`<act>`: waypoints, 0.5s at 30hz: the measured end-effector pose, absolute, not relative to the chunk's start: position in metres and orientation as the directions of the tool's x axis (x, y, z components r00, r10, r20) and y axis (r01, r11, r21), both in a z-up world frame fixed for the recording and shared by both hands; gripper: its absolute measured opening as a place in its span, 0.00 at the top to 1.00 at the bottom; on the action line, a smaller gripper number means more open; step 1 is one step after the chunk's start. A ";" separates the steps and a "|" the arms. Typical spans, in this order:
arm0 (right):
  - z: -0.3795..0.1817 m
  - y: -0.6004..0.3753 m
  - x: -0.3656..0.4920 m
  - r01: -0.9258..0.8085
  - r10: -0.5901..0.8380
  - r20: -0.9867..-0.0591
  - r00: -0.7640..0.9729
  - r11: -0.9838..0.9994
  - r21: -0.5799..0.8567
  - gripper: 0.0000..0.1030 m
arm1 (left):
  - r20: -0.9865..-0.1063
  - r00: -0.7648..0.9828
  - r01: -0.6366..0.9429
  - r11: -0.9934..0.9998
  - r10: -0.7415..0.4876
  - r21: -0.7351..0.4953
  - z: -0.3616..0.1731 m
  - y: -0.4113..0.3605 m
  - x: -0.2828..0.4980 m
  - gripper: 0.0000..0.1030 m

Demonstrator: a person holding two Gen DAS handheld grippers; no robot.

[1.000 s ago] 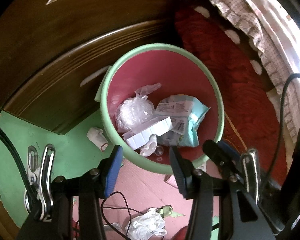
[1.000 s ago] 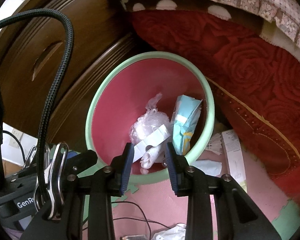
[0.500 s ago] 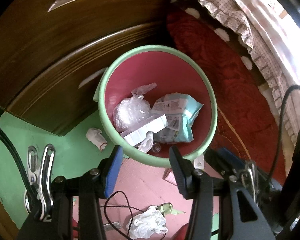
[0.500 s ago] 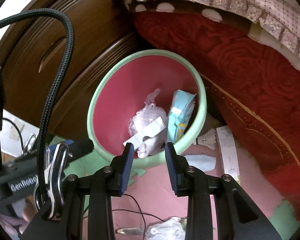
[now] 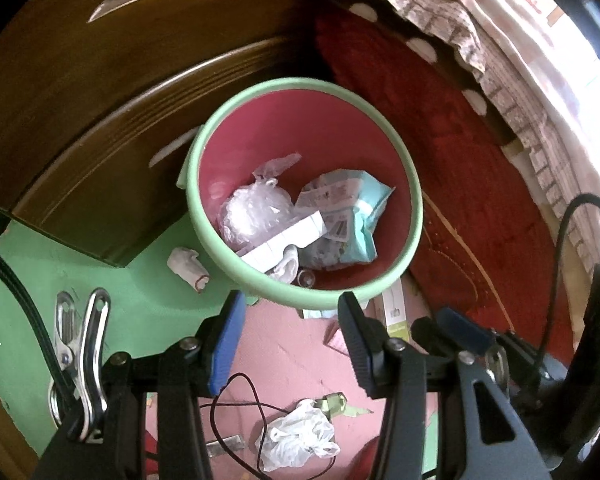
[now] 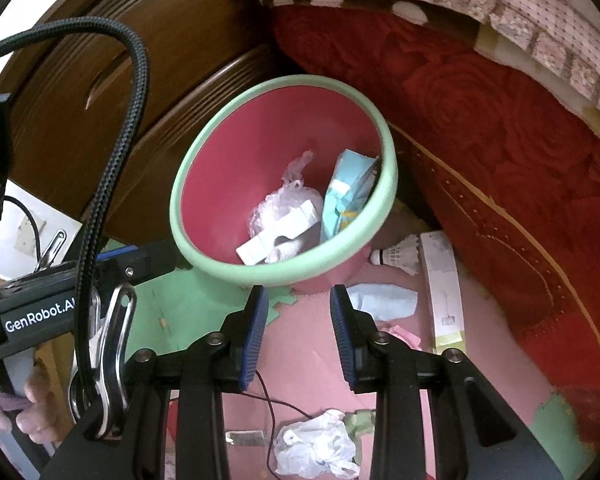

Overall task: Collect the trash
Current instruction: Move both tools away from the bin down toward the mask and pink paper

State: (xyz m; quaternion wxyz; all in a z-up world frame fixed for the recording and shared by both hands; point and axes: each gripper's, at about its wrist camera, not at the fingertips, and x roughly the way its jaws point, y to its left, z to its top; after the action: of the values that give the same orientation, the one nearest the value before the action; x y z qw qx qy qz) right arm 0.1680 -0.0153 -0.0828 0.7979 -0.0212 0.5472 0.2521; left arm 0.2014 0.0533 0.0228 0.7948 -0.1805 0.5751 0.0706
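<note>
The bin [image 5: 414,216] stands on the floor [image 5: 292,356] in the corner between a wooden cabinet [image 5: 100,128] and a bed draped in a red cover [image 5: 460,140], its green rim close to both. In it lie a clear bag [image 5: 252,208], a white box [image 5: 284,240] and a blue packet [image 5: 352,216]. The only open floor is the pink mat on the near side of the bin. There, a crumpled white bag [image 5: 296,436] lies beside a thin dark wire [image 5: 236,404]. A small white wad [image 5: 186,264] sits on the green mat, just beside the bin's left wall. To the bin's right, by the bed's edge, are a shuttlecock [image 6: 400,256], a long carton [image 6: 444,288] and a pale blue scrap [image 6: 384,300].

The left gripper [image 5: 290,340] hangs over the bin's near rim, jaws wide apart, holding and touching nothing. The right gripper [image 6: 298,336] hangs above the pink mat, jaws parted less widely, also empty.
</note>
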 end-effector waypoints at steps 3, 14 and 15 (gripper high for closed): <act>-0.080 -0.022 0.162 -0.434 0.376 -0.889 0.263 0.869 0.239 0.68 | -0.939 0.330 -0.316 0.926 -0.096 -0.205 0.023 0.053 0.200 0.51; -0.090 -0.056 0.146 -0.454 0.307 -0.935 0.176 0.868 0.199 0.68 | -0.939 0.324 -0.250 0.947 -0.115 -0.202 0.026 0.025 0.197 0.51; -0.090 -0.059 0.145 -0.460 0.302 -0.938 0.168 0.866 0.196 0.68 | -0.939 0.324 -0.241 0.950 -0.112 -0.197 0.026 0.022 0.197 0.51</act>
State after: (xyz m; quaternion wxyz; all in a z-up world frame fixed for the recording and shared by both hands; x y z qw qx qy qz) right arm 0.1450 -0.0586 -0.0905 0.7614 -0.0665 0.5943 0.2501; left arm 0.1967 0.0221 0.0261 0.7992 -0.1523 0.5800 0.0404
